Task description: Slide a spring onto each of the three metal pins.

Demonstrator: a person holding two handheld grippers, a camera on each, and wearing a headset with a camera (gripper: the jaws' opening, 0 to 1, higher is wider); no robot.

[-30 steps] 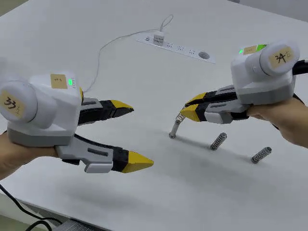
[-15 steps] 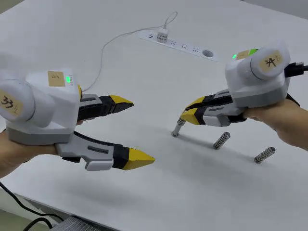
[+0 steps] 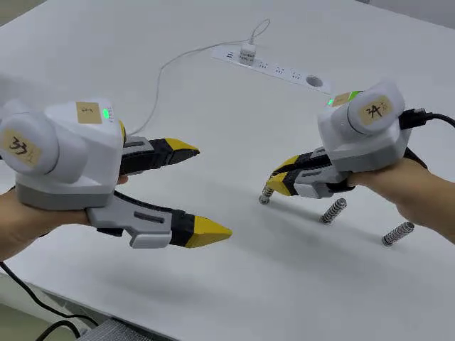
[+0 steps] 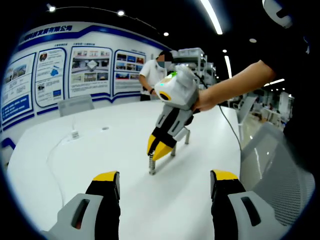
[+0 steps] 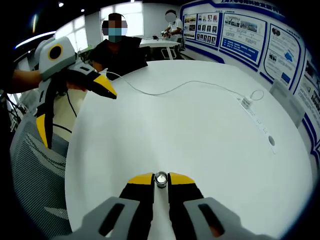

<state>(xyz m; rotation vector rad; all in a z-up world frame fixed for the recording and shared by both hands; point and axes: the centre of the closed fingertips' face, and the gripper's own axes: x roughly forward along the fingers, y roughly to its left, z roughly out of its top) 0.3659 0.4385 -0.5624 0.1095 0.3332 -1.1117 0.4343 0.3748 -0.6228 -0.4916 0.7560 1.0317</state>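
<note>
The right gripper (image 3: 274,180) has its jaws clenched on the top of a spring (image 3: 266,193), which hangs tilted from the yellow tips down to its foot on the white desk (image 3: 284,284). In the right gripper view a round shiny end sits pinched between the two tips (image 5: 160,179); whether that is the spring's top or the pin's top I cannot tell. Behind those jaws, toward the hand that holds them, a second spring (image 3: 333,211) stands tilted on the desk, and a third spring (image 3: 397,234) stands farther back along the same line; both are apart from the jaws. The left gripper (image 3: 212,190) hangs above the desk with its jaws released and spread wide, grasping nothing, their tips aimed at the right gripper but well apart from it. In the left gripper view the held spring (image 4: 151,162) shows ahead of and between the left jaws' tips. Far ahead of both pairs of jaws a power strip (image 3: 277,69) lies with a thin white cable (image 3: 160,71).
</note>
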